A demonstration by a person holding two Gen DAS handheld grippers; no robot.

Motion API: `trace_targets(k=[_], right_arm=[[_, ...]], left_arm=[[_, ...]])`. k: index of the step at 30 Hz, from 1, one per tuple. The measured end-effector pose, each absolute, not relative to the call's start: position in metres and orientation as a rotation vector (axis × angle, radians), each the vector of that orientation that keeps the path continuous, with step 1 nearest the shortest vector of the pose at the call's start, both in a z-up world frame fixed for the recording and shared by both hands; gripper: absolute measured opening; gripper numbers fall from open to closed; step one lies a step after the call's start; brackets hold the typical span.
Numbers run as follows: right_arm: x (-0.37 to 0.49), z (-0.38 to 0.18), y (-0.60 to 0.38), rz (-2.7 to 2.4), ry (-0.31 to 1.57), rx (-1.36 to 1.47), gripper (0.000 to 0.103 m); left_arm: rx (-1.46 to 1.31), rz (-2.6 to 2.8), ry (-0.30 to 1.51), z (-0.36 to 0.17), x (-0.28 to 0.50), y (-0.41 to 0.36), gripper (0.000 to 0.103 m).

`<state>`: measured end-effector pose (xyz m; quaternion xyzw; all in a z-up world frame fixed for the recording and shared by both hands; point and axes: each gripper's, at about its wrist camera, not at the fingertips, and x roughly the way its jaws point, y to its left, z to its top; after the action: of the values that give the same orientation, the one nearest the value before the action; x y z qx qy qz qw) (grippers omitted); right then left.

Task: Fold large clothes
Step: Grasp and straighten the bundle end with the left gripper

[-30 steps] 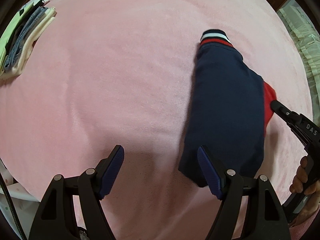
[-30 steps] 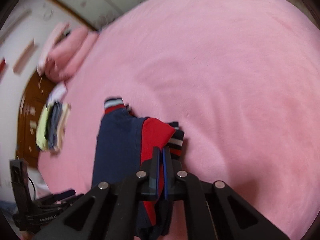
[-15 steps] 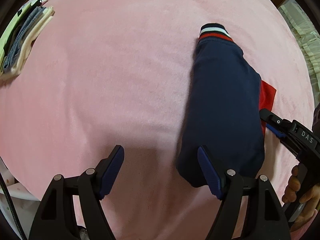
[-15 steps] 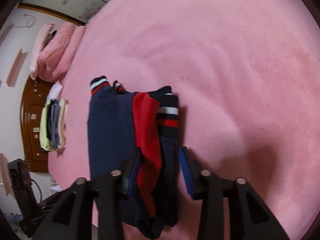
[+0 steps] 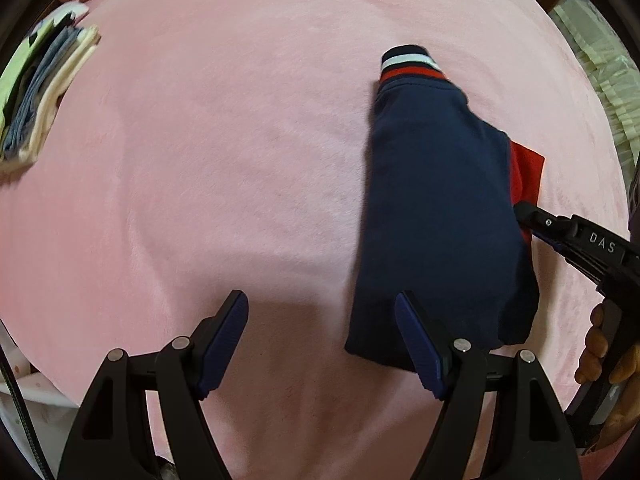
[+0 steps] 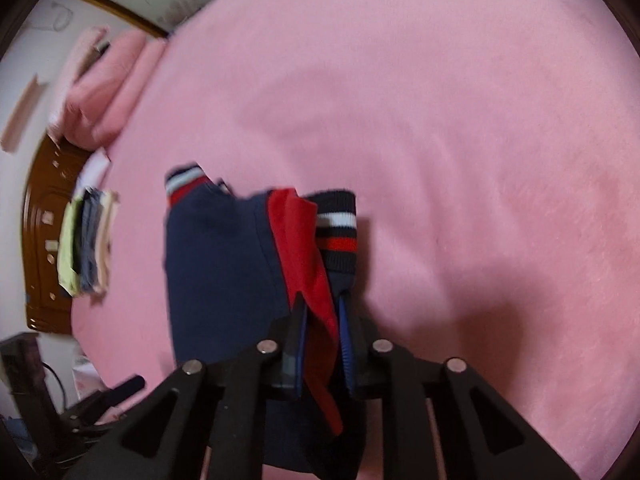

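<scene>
A navy sweater [image 5: 440,216] with a red panel and striped cuffs lies folded on the pink bed; it also shows in the right wrist view [image 6: 224,272]. My left gripper [image 5: 320,340] is open and empty, its right finger just above the sweater's near left corner. My right gripper [image 6: 320,320] has its fingers close around the red panel [image 6: 304,248] and the navy layers at the sweater's right edge; a narrow gap shows between the pads. It also shows in the left wrist view [image 5: 532,216].
The pink bedspread [image 5: 220,160] fills most of both views. A stack of folded clothes [image 5: 36,92] lies at the far left edge of the bed. Pink pillows [image 6: 108,92] and a brown wooden headboard [image 6: 44,216] are beyond it.
My right gripper opened half a second ago and has now closed in on the sweater's red panel and right edge. The left gripper has stayed open and still.
</scene>
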<state>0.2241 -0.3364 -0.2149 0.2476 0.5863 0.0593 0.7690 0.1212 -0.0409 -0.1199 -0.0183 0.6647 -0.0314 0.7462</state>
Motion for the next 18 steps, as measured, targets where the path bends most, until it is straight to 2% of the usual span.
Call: trace_targets(k=[7,8,12,15,17,18], right_arm=[[0.206,-0.172,-0.343,0.184,1.105,0.542,0.019],[0.206,-0.169,-0.34,0.223,1.074,0.544,0.019],[0.223,-0.185,-0.322,0.345,1.069,0.593,0.019],[0.238,-0.209,-0.306,0.296,1.149,0.551,0.016],[0.237,-0.215,-0.308,0.256,1.157,0.524,0.004],[0.235,-0.215,-0.312,0.234,1.151,0.525,0.0]], left_arm=[[-0.066,-0.204,1.352,-0.092,0.149,-0.063,0.074],[-0.08,-0.22,1.35,-0.093,0.155,-0.065,0.071],[-0.151,-0.307,1.343,-0.101,0.189,-0.083,0.038],[-0.119,-0.323,1.347,-0.117,0.208,-0.096,0.032],[-0.036,-0.283,1.331,-0.123,0.213,-0.097,0.03],[0.024,-0.247,1.32,-0.124,0.215,-0.097,0.035]])
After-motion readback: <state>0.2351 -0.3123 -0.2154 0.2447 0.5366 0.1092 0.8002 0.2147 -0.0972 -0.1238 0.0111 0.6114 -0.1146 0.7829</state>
